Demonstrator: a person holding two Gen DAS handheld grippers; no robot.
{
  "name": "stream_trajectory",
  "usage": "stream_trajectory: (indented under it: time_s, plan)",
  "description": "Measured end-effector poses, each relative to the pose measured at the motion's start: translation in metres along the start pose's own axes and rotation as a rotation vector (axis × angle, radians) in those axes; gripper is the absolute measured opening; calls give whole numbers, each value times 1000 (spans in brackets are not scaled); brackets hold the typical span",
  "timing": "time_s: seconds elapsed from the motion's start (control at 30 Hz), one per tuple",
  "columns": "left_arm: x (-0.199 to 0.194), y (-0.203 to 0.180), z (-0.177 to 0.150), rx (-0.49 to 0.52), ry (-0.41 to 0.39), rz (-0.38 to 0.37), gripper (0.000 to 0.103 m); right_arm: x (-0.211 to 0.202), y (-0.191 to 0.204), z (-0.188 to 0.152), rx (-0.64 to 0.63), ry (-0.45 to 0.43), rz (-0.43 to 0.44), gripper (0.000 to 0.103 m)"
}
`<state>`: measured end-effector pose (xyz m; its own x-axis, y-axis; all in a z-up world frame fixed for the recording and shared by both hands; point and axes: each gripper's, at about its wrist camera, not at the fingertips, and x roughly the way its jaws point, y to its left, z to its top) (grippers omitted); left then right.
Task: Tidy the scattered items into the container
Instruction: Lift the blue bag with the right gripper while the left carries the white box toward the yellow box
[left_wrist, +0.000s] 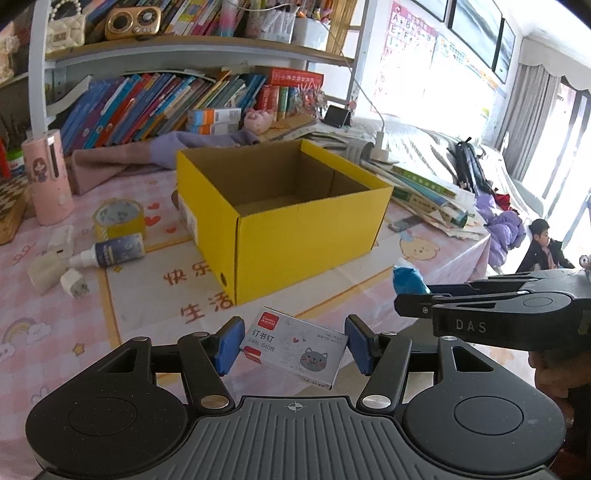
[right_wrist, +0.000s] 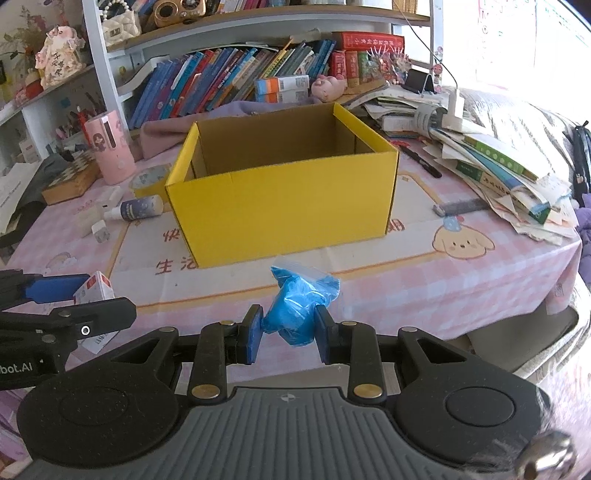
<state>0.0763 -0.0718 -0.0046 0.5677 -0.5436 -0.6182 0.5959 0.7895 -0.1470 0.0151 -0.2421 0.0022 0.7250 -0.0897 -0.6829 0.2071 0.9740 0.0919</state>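
An open yellow cardboard box (left_wrist: 280, 218) (right_wrist: 288, 206) stands on the pink tablecloth, with nothing visible inside. My left gripper (left_wrist: 295, 345) is shut on a small white staples box with a cat drawing (left_wrist: 295, 345), held in front of the yellow box. My right gripper (right_wrist: 289, 334) is shut on a crumpled blue plastic bag (right_wrist: 295, 314), also held short of the yellow box. In the right wrist view the staples box (right_wrist: 94, 290) shows at far left. The blue bag (left_wrist: 408, 278) peeks out beyond the right gripper in the left wrist view.
Left of the box lie a yellow tape roll (left_wrist: 118, 218), a small spray bottle (left_wrist: 110, 253), white chargers (left_wrist: 62, 273) and a pink tumbler (left_wrist: 46, 177). A pen (right_wrist: 421, 160) and stacked books (right_wrist: 495, 166) sit to the right. A bookshelf (left_wrist: 166, 99) runs behind. A person (left_wrist: 543, 247) sits far right.
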Motion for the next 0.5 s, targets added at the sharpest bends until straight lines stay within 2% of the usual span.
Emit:
stream_trajectory:
  time_s: [0.17,0.5]
  plan:
    - [4,-1,14,21,-45,0,59,4,-4,15,-19,-41,1,27]
    - [14,-11,63,97,-134,-8,59,10,-24,66,-21,-131,29,27]
